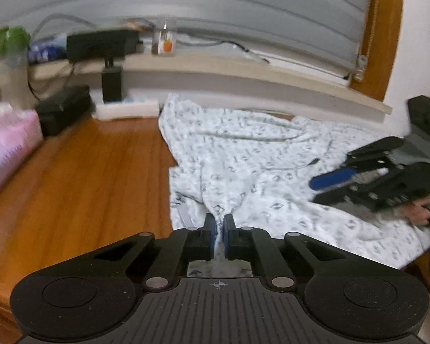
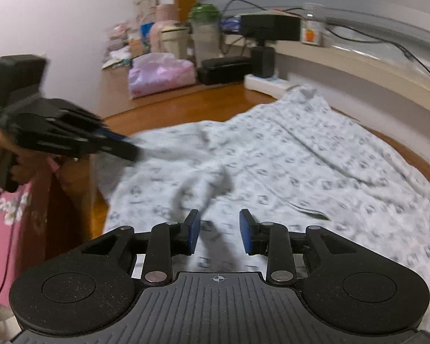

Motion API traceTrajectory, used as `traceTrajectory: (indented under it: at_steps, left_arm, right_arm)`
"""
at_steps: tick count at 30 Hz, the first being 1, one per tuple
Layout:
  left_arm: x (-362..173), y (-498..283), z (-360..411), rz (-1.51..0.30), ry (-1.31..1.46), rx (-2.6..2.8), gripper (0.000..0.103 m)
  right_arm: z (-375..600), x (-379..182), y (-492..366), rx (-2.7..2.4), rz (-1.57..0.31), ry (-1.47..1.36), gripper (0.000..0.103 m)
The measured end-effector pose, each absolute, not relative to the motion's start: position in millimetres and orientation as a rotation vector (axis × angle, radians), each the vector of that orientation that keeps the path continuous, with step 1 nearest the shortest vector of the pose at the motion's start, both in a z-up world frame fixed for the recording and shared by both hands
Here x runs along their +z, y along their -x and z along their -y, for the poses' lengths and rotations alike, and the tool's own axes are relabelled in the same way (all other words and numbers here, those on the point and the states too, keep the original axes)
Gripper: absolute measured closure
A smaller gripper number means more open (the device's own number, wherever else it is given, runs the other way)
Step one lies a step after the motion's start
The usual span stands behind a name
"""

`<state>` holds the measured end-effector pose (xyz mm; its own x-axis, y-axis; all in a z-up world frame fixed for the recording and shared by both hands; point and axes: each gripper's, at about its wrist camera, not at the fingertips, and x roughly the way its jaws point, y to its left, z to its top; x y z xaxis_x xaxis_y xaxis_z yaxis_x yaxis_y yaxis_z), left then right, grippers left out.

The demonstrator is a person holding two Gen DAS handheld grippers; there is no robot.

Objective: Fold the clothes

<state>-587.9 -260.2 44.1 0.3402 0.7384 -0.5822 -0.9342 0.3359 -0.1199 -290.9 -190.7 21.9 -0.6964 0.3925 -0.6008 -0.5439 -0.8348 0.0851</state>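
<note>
Wooden surface [image 1: 80, 172] runs beneath a grey window blind [image 1: 215, 8], its sill crowded with a black box [image 1: 101, 44] and cables. A white patterned garment [image 1: 258, 172] lies spread and rumpled over the right half of the surface, reaching from the sill at 12 o'clock to the near edge at 5 o'clock.

At 6 o'clock in the left wrist view, the left tongs [image 1: 219, 226] are pinched together on a gathered ridge of the garment, cloth bunching up between the blue pads [image 1: 213, 230]. At 3 o'clock in that view the right tongs [image 1: 329, 179] hover just over the cloth.

From the right wrist view, the right tongs [image 2: 219, 229] stand partly open with nothing gripped, the fabric lying below the gap. A pink tissue pack [image 2: 160, 74] sits at 11 o'clock, near a green-lidded bottle [image 2: 205, 33].
</note>
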Motion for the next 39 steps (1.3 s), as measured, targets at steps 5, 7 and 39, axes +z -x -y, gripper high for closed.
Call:
traceTrajectory:
  at_steps: [5,7,39]
  left_arm:
    - [73,610,305,-0.496,0.522,1.14,0.097]
    - [69,619,318,-0.537,0.58,1.111,0.097]
    - [35,590,174,-0.693,0.475,1.134,0.084]
  right_arm:
    - [182,21,280,2.438,-0.378,0.783,0.072]
    - [183,21,280,2.441,-0.377,0.795,0.072]
    - [277,41,360,2.724,-0.096,0.816,0.06]
